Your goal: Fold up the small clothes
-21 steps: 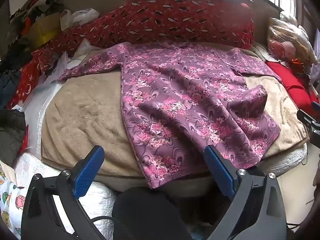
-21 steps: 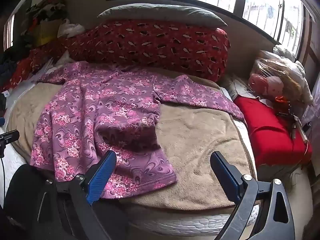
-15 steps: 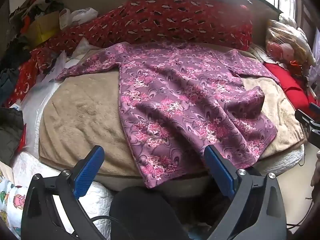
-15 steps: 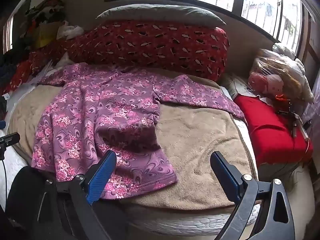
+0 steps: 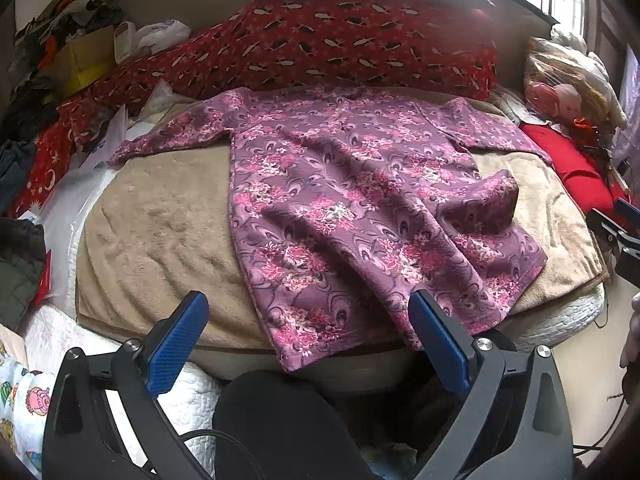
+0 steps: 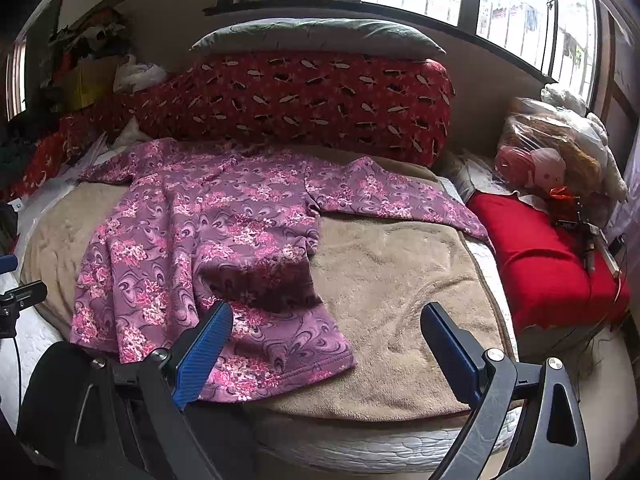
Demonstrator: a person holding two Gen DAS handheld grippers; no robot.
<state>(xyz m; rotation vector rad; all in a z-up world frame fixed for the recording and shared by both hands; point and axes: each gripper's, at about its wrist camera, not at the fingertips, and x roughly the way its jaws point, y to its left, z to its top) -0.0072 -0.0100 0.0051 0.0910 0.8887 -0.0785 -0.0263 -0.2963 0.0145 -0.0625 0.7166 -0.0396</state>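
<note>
Since the earlier frame, both of my claws are easing slightly back and up from the bed, so the shirt (image 5: pixel 352 208) is sitting a touch lower in each view; the garment itself is lying as it was. Going from the left, a heap of clothes and a yellow box (image 5: pixel 84 64) are sitting at the far left corner, with a white plastic bag (image 5: pixel 160 36) just beside them. My left claw (image 5: pixel 308 340) is hovering wide open, gripping nothing, its blue pads (image 5: pixel 176 344) framing the near hem of the shirt without touching it. The purple floral shirt is lying spread on the tan blanket (image 5: pixel 160 232), sleeves out to both sides, its near hem hanging slightly over the bed edge and its right lower side bunching up into a raised fold (image 6: pixel 280 276). Behind it, the long red patterned bolster (image 6: pixel 304 100) is running across the head of the bed with a grey pillow (image 6: pixel 320 36) on top. My right claw (image 6: pixel 328 344) is also gaping wide and empty, its left pad over the shirt's lower corner. Further right, a red cushion (image 6: pixel 548 260) is sitting beside the bed, with a bagged doll (image 6: pixel 536 164) behind it.
</note>
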